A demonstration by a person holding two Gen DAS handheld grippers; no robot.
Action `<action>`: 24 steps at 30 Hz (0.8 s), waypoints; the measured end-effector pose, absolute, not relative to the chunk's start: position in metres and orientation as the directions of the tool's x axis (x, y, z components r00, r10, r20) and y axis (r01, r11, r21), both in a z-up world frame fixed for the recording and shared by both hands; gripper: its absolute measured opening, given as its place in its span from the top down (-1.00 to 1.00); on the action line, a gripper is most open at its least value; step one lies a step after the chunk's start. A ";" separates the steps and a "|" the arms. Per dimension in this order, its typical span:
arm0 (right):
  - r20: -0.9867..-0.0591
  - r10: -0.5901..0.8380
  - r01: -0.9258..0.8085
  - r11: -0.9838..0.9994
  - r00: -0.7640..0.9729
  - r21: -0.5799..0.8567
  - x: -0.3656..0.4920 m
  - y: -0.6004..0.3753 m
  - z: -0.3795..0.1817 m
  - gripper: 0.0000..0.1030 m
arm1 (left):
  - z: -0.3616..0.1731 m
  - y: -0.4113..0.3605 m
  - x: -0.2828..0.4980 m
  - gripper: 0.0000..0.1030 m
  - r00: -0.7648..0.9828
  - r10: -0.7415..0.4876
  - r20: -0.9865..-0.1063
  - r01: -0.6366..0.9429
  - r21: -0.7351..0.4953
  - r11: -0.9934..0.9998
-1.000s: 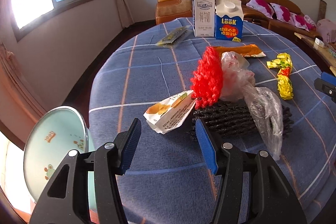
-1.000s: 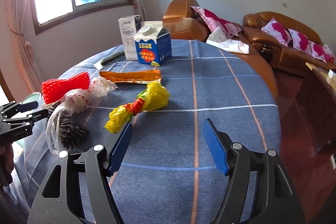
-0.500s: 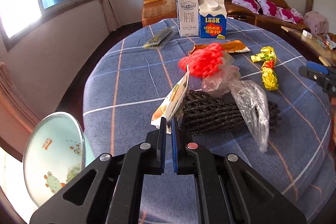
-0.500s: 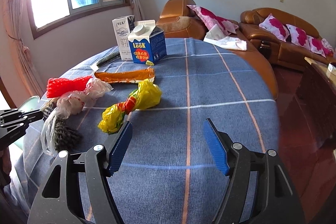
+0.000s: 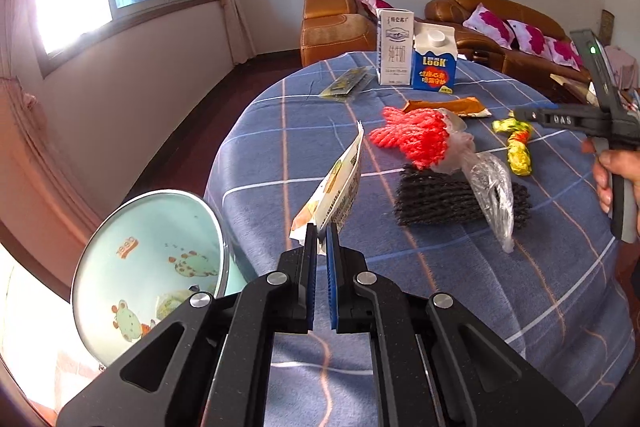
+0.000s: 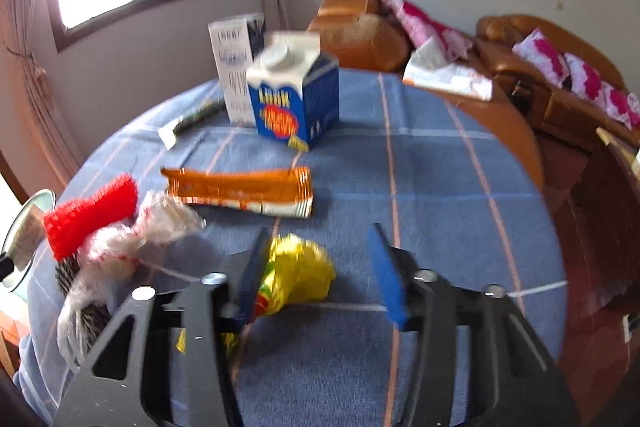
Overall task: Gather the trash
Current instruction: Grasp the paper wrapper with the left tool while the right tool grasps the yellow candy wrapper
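Left gripper (image 5: 321, 233) clamped on snack wrapper (image 5: 340, 183) at frame centre, lifted off table (image 5: 280, 163), bin (image 5: 152, 267) lower left judged next; right gripper (image 6: 316, 271) spread wide around yellow wrapper (image 6: 298, 273), closing judged due.

White-orange snack wrapper (image 5: 340, 187): lifted on edge, tilted, lower corner pinched. Red foam net (image 5: 412, 137) lies over a clear plastic bag (image 5: 488, 187), which drapes across a black foam net (image 5: 448, 197). Yellow crumpled wrapper (image 6: 296, 275): flat on the counter. Orange wrapper (image 6: 240, 189): flat. Blue-white carton (image 6: 294, 99) and white carton (image 6: 236, 67): upright, side by side. Greenish wrapper (image 5: 346, 85): flat, left of the cartons.
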State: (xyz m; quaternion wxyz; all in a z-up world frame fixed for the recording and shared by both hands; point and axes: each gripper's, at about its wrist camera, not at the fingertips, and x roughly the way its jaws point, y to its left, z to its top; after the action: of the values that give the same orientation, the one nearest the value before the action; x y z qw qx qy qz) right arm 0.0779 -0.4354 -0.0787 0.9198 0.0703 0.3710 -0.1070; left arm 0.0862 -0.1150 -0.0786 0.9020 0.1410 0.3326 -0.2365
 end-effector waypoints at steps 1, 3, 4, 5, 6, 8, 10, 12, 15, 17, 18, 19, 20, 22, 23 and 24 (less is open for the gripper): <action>-0.706 -0.136 0.247 0.967 0.695 0.057 0.076 -0.436 -0.080 0.34 | -0.079 -0.112 0.087 0.92 0.667 -0.332 -0.667 0.517 0.094 0.851; -0.705 -0.129 0.245 0.967 0.698 0.065 0.066 -0.437 -0.079 0.48 | -0.080 -0.107 0.087 0.92 0.666 -0.333 -0.667 0.510 0.083 0.856; -0.710 -0.123 0.238 0.969 0.693 0.065 0.061 -0.436 -0.080 0.54 | -0.080 -0.105 0.087 0.92 0.667 -0.332 -0.667 0.507 0.079 0.858; -0.714 -0.116 0.234 0.970 0.690 0.068 0.059 -0.435 -0.082 0.56 | -0.080 -0.103 0.088 0.92 0.667 -0.332 -0.667 0.504 0.076 0.861; -0.720 -0.108 0.227 0.971 0.686 0.070 0.054 -0.434 -0.085 0.59 | -0.080 -0.102 0.088 0.92 0.667 -0.332 -0.667 0.502 0.074 0.862; -0.727 -0.103 0.219 0.974 0.679 0.066 0.049 -0.432 -0.089 0.67 | -0.078 -0.099 0.088 0.92 0.670 -0.330 -0.664 0.498 0.072 0.864; -0.733 -0.083 0.208 0.975 0.675 0.081 0.044 -0.431 -0.092 0.71 | -0.076 -0.097 0.087 0.92 0.672 -0.331 -0.662 0.494 0.069 0.866; -0.739 -0.048 0.183 0.978 0.672 0.103 0.042 -0.429 -0.095 0.77 | -0.074 -0.094 0.084 0.92 0.678 -0.328 -0.658 0.489 0.071 0.869; -0.719 -0.036 0.170 0.979 0.695 0.116 0.034 -0.421 -0.091 0.79 | -0.069 -0.088 0.081 0.92 0.689 -0.321 -0.649 0.478 0.074 0.876; -0.688 -0.034 0.171 0.976 0.725 0.131 0.026 -0.417 -0.081 0.79 | -0.066 -0.083 0.079 0.92 0.698 -0.312 -0.645 0.466 0.078 0.881; -0.671 -0.036 0.171 0.976 0.741 0.136 0.023 -0.415 -0.074 0.79 | -0.065 -0.080 0.078 0.92 0.704 -0.304 -0.642 0.459 0.084 0.885; -0.658 -0.038 0.171 0.975 0.752 0.139 0.020 -0.413 -0.069 0.80 | -0.063 -0.078 0.077 0.92 0.710 -0.296 -0.639 0.451 0.089 0.888; -0.642 -0.038 0.170 0.975 0.766 0.145 0.017 -0.411 -0.063 0.80 | -0.061 -0.073 0.077 0.92 0.716 -0.287 -0.636 0.441 0.093 0.893; -0.610 -0.038 0.164 0.975 0.792 0.151 0.013 -0.406 -0.049 0.80 | -0.059 -0.066 0.078 0.92 0.727 -0.268 -0.632 0.420 0.102 0.902; -0.597 -0.037 0.159 0.975 0.802 0.153 0.012 -0.403 -0.044 0.80 | -0.058 -0.063 0.078 0.92 0.731 -0.260 -0.631 0.411 0.103 0.906; -0.581 -0.036 0.154 0.976 0.813 0.155 0.010 -0.400 -0.037 0.80 | -0.057 -0.059 0.078 0.92 0.734 -0.254 -0.629 0.403 0.103 0.909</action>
State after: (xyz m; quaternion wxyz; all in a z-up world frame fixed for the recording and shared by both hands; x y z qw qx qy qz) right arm 0.0103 -0.3999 -0.0369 0.9471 0.0978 0.3017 -0.0499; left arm 0.0782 -0.0592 -0.0572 0.9238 0.1170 0.3182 -0.1780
